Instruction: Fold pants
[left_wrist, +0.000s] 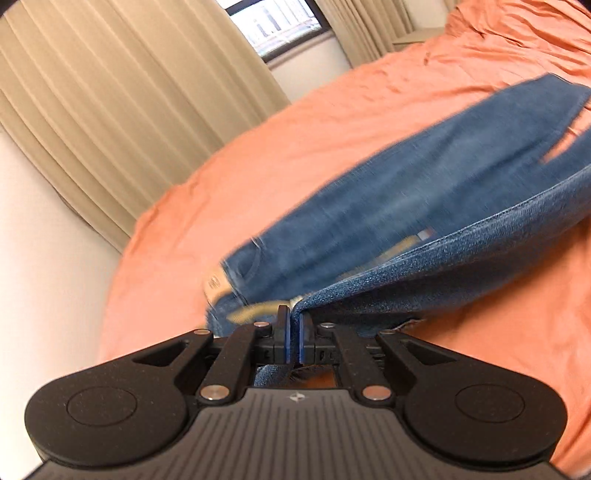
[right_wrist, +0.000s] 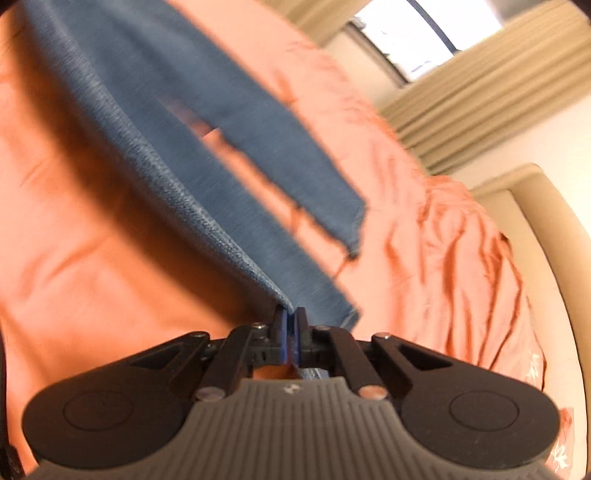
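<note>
Blue denim pants (left_wrist: 424, 192) lie across an orange bed cover (left_wrist: 295, 122). My left gripper (left_wrist: 293, 317) is shut on the pants at the waistband end and lifts that edge off the bed; a tan label (left_wrist: 214, 282) shows nearby. In the right wrist view the pants (right_wrist: 177, 122) stretch away with both legs apart at the hems. My right gripper (right_wrist: 291, 317) is shut on the hem edge of the nearer leg, raised above the orange cover (right_wrist: 81, 236). Both views are motion-blurred.
Beige curtains (left_wrist: 122, 103) and a window (left_wrist: 280, 22) stand behind the bed. A white wall (left_wrist: 44, 258) is to the left. A beige headboard (right_wrist: 546, 236) and curtains (right_wrist: 480, 103) border the bed's right side.
</note>
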